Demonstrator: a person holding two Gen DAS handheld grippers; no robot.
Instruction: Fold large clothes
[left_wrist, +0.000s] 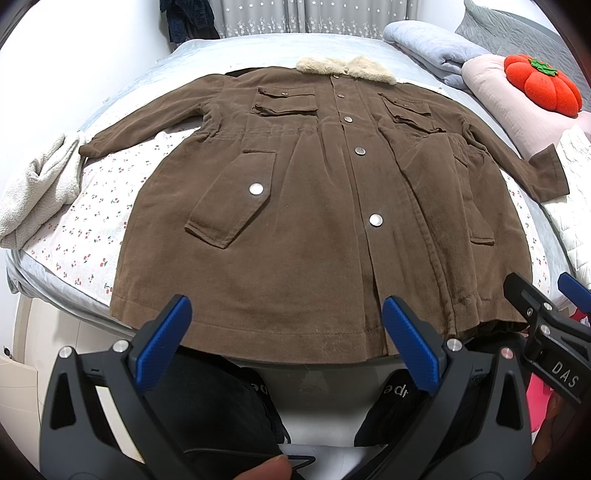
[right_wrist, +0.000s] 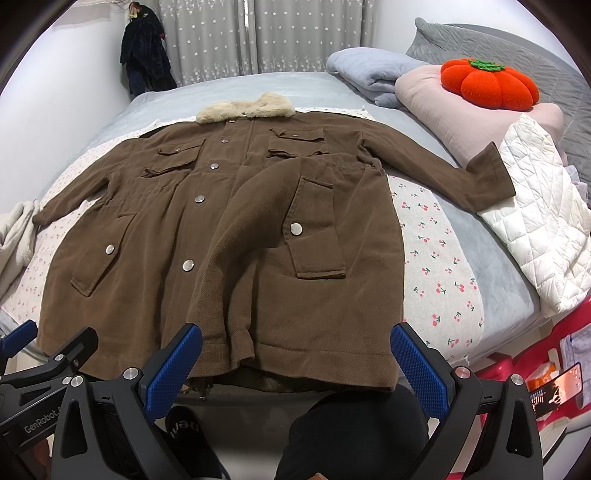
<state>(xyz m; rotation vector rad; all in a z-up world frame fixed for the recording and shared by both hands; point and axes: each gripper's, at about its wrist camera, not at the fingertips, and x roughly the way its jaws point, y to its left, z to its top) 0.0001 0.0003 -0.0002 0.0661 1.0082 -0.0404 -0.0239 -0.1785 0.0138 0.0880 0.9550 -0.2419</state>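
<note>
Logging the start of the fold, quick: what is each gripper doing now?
Left gripper: open, holding nothing, above the coat hem.
Right gripper: open, holding nothing.

Pumpkin cushion (right_wrist: 489, 83), white quilted jacket (right_wrist: 543, 225)

A home bedroom is shown. Most of each frame is filled by a bed (right_wrist: 461, 236) covered with a cherry-print sheet (right_wrist: 436, 266). Pillows (right_wrist: 436, 92), a rolled blanket (right_wrist: 369, 70) and a pumpkin cushion (right_wrist: 487, 83) are piled at the upper right. Star-patterned curtains (right_wrist: 258, 33) are seen along the top, and dark clothes (right_wrist: 146, 59) are hung at the upper left.
</note>
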